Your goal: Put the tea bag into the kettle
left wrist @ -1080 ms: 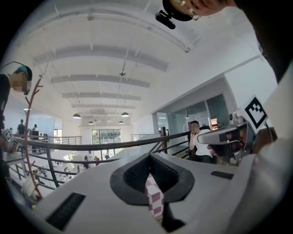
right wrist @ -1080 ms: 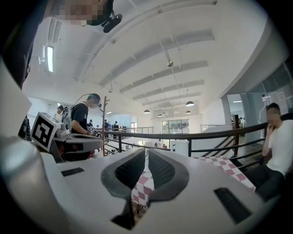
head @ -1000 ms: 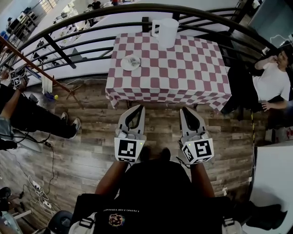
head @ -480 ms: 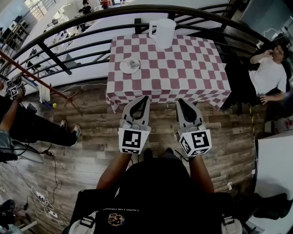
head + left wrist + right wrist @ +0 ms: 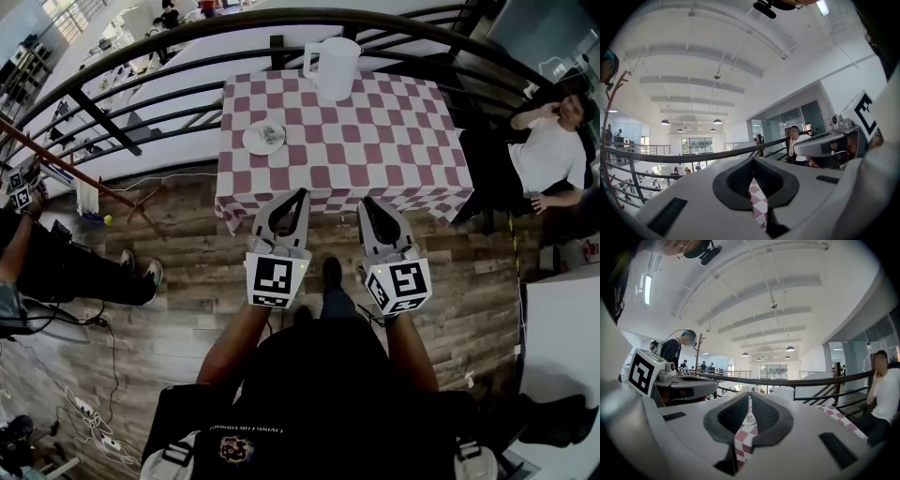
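Observation:
A white kettle [image 5: 335,67] stands at the far edge of a table under a red-and-white checked cloth [image 5: 375,141]. The tea bag lies on a small white saucer [image 5: 264,138] at the table's left. Both grippers hang side by side in front of the table's near edge, over the wooden floor. My left gripper [image 5: 301,193] is shut and holds nothing, and so is my right gripper [image 5: 366,202]. In the right gripper view the saucer [image 5: 749,418] shows through the slit between the shut jaws, with the kettle [image 5: 783,391] behind. The left gripper view shows only a strip of the cloth [image 5: 757,202].
A curved black railing [image 5: 141,112] runs behind the table. One person sits at the right [image 5: 548,155]. Another stands at the left [image 5: 37,248] by a wooden pole. Cables lie on the floor at lower left. A white surface [image 5: 562,375] fills the lower right.
Both grippers have come nearer to the table's near edge, and the whole view has moved forward with them. Their jaws stay shut.

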### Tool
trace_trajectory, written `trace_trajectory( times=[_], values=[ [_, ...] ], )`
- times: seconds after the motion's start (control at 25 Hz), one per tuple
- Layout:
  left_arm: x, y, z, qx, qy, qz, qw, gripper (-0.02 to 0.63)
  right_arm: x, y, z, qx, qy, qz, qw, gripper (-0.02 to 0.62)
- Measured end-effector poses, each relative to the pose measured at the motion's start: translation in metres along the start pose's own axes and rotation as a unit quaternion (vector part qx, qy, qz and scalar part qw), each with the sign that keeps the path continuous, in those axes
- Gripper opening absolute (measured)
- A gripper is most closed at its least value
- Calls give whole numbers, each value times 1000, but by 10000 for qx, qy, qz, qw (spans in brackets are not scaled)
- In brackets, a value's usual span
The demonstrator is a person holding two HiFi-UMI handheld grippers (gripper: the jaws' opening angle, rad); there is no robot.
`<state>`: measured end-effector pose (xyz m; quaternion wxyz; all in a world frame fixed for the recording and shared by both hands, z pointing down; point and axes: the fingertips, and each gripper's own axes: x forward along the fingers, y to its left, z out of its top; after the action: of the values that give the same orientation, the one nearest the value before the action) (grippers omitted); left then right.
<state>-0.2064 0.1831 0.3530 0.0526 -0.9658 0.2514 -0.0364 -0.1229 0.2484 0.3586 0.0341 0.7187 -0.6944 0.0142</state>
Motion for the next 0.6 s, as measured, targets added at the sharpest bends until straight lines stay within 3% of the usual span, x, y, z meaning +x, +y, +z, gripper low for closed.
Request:
trace_trajectory(
  times=[0.6],
  values=[
    [83,31,-1,97,94,203,9997,6,74,-63,-5,63,47,164,9998,17]
  ],
)
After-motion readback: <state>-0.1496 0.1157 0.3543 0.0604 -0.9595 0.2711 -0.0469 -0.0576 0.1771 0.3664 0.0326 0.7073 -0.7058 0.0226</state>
